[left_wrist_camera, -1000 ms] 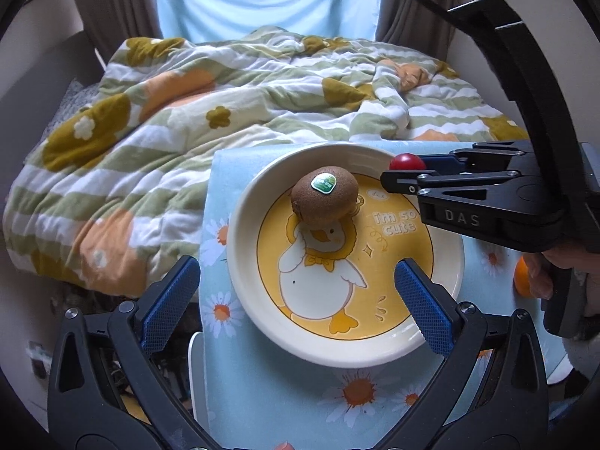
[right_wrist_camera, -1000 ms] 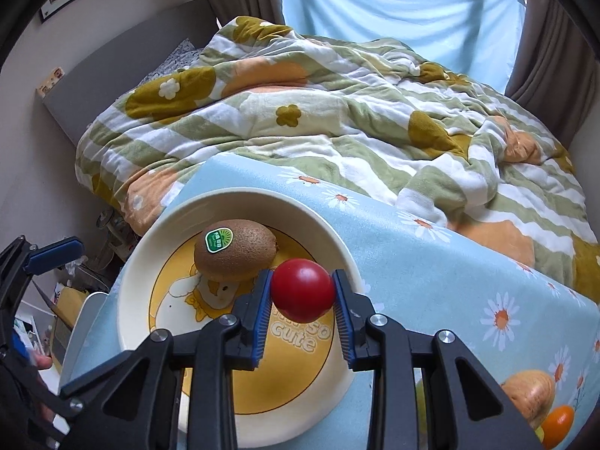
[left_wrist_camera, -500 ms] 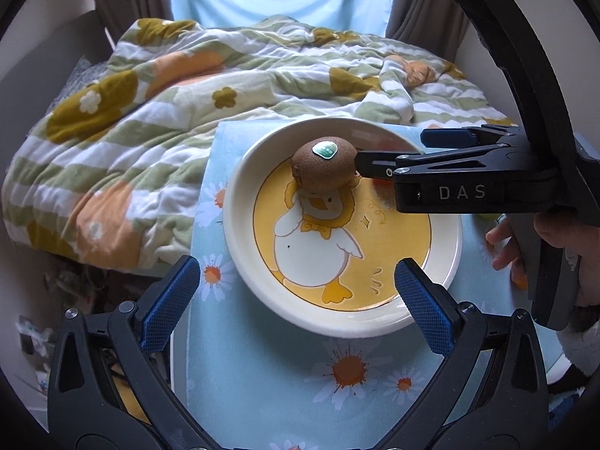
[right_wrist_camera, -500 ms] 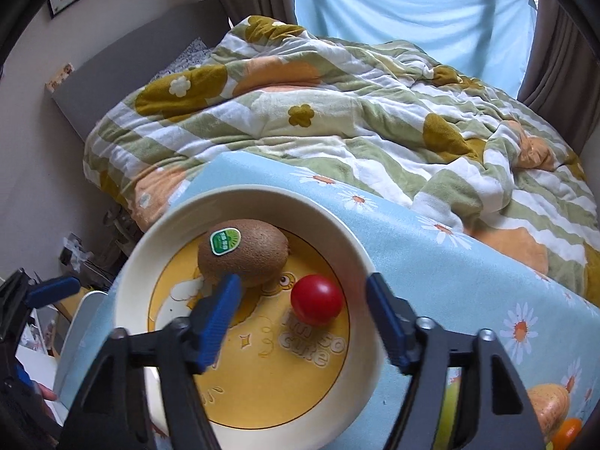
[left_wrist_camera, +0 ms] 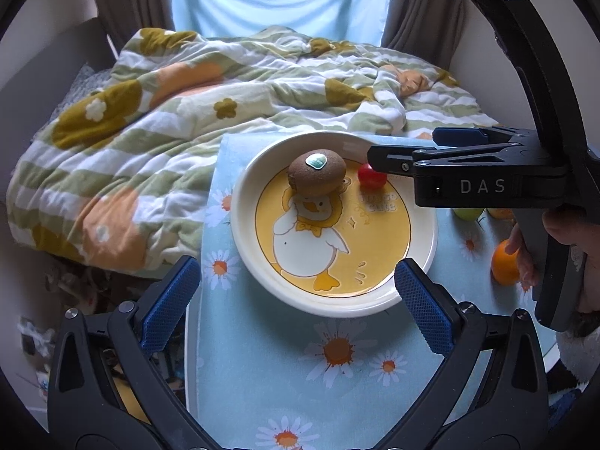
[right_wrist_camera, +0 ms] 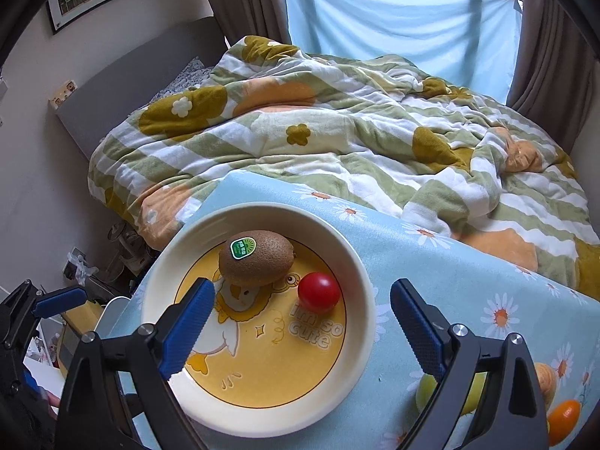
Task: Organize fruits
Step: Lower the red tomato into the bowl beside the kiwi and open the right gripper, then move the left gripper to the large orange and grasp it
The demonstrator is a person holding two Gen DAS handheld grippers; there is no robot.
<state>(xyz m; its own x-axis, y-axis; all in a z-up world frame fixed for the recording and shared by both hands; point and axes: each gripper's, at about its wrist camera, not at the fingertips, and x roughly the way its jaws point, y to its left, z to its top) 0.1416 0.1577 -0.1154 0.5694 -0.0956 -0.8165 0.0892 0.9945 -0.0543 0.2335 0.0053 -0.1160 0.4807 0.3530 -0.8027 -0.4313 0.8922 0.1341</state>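
A cream plate (left_wrist_camera: 420, 258) (right_wrist_camera: 360, 352) with a yellow duck picture sits on a blue daisy tablecloth. On it lie a brown kiwi (left_wrist_camera: 317, 174) (right_wrist_camera: 256, 257) with a green sticker and a small red tomato (left_wrist_camera: 371, 177) (right_wrist_camera: 318, 291) just right of it. My right gripper (right_wrist_camera: 302, 328) is open and empty, above the plate's near side; it also shows in the left wrist view (left_wrist_camera: 401, 152) from the side, above the plate's right rim. My left gripper (left_wrist_camera: 296, 300) is open and empty over the plate's near rim.
An orange (left_wrist_camera: 504, 262) (right_wrist_camera: 562, 418), a green fruit (left_wrist_camera: 467, 213) (right_wrist_camera: 468, 393) and a brownish fruit (right_wrist_camera: 545, 378) lie on the cloth right of the plate. A bed with a striped floral quilt (left_wrist_camera: 232, 97) lies beyond the table. The table's left edge (left_wrist_camera: 193, 337) drops to floor clutter.
My right gripper opened and let go of the red tomato, which now rests on the plate beside the kiwi. The gripper then drew back and up. My left gripper pulled back slightly.
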